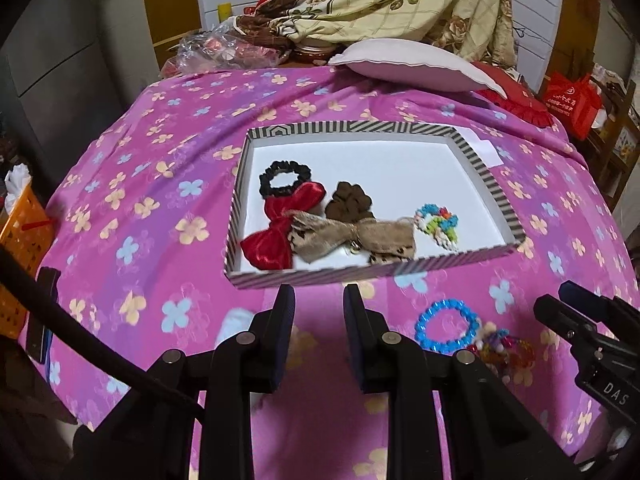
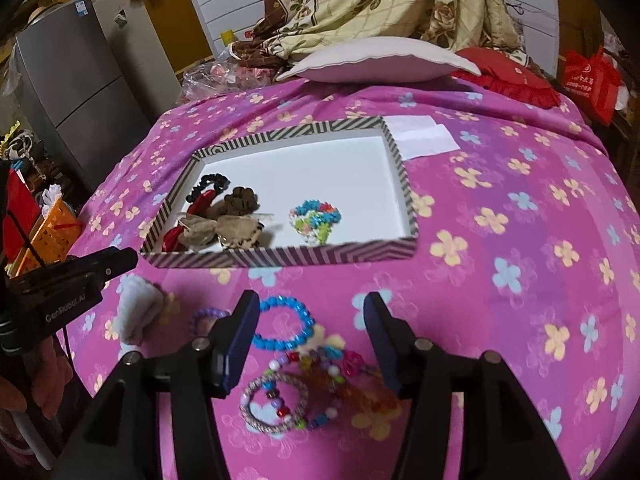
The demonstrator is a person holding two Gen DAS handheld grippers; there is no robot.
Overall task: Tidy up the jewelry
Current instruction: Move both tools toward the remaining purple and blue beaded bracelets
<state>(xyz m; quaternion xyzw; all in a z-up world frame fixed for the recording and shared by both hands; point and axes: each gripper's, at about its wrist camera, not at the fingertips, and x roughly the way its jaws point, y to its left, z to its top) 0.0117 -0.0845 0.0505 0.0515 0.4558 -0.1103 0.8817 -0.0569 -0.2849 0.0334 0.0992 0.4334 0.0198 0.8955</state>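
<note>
A striped shallow box (image 1: 304, 276) (image 2: 280, 258) lies on the pink flowered bedspread. It holds a black scrunchie (image 1: 285, 178), a red bow (image 1: 276, 232), a brown scrunchie (image 1: 349, 202), a tan bow (image 1: 352, 240) and a multicolour bead bracelet (image 1: 438, 224) (image 2: 316, 218). My left gripper (image 1: 319, 300) is open and empty just in front of the box. My right gripper (image 2: 312, 312) is open and empty above a blue bead bracelet (image 2: 284, 326) (image 1: 446, 330), a woven ring bracelet (image 2: 274, 406) and a heap of mixed beads (image 2: 340, 372). A purple bracelet (image 2: 208, 316) lies left of it.
A pale cloth item (image 2: 138, 312) lies left of the loose bracelets. A white paper (image 2: 424, 136) lies behind the box. A pink pillow (image 1: 416, 64), a red cushion (image 2: 508, 78) and a floral blanket sit at the bed's head. An orange basket (image 1: 20, 248) stands at the left.
</note>
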